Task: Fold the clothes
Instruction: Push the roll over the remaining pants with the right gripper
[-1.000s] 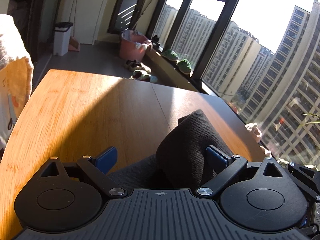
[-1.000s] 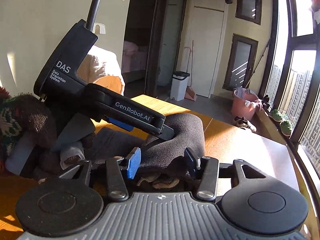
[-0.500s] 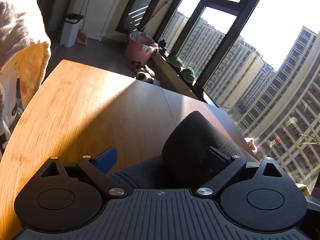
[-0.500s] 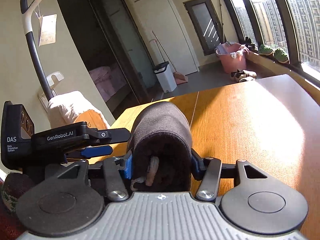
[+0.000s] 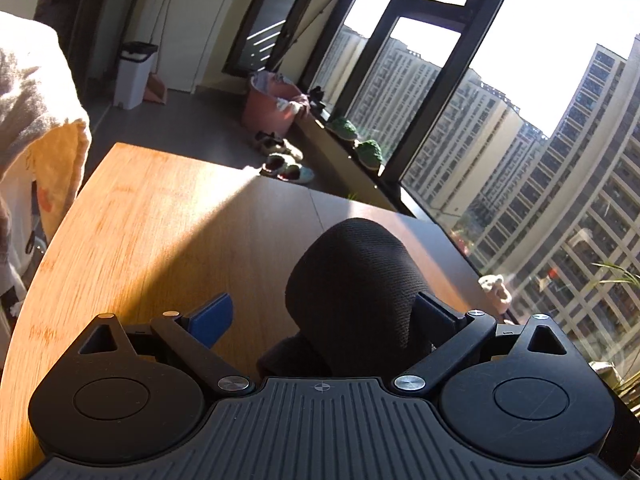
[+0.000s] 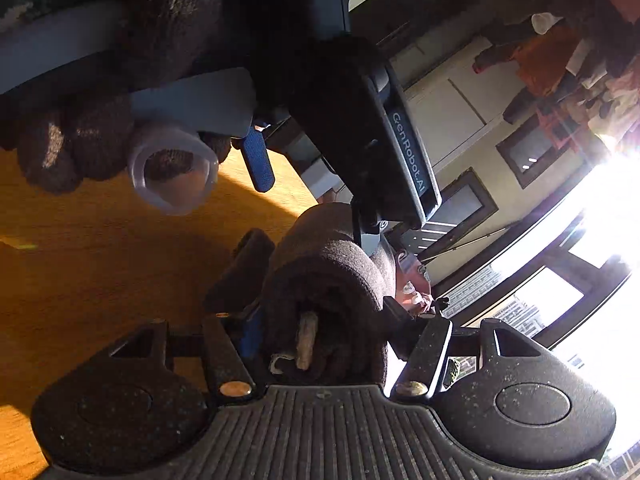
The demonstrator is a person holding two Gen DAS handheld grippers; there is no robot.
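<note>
Left wrist view is filled mostly by the wooden table [image 5: 168,216], sunlit at 9 o'clock and shaded toward 1 o'clock, with tall windows [image 5: 432,92] and apartment blocks beyond from 12 to 3 o'clock. A pale cloth [image 5: 36,120] hangs at 10 o'clock off the table's edge. On the floor past the table stand a pink basket [image 5: 272,104] at 12 o'clock and a white bin [image 5: 134,74] at 11 o'clock. The dark knit garment [image 5: 352,296], rolled into a rounded bundle, sits at 5 o'clock of centre, inside the left gripper [image 5: 324,316]. Its jaws stand wide apart: the right-hand pad presses against the roll's side, while the blue pad [image 5: 212,318] at 7 o'clock stands clear of the cloth with bare table between them, so nothing is pinched.

Right wrist view is rolled sideways, the table lying from 7 to 10 o'clock and the window glare at 3 o'clock. The left gripper [image 6: 304,184] and the gloved hand [image 6: 80,136] carrying it fill 10 to 1 o'clock. The garment's rolled end [image 6: 328,312] lies between the jaws of the right gripper [image 6: 324,332]; these have just been opening, yet both pads sit against the roll, which bulges over them and fills the gap.
</note>
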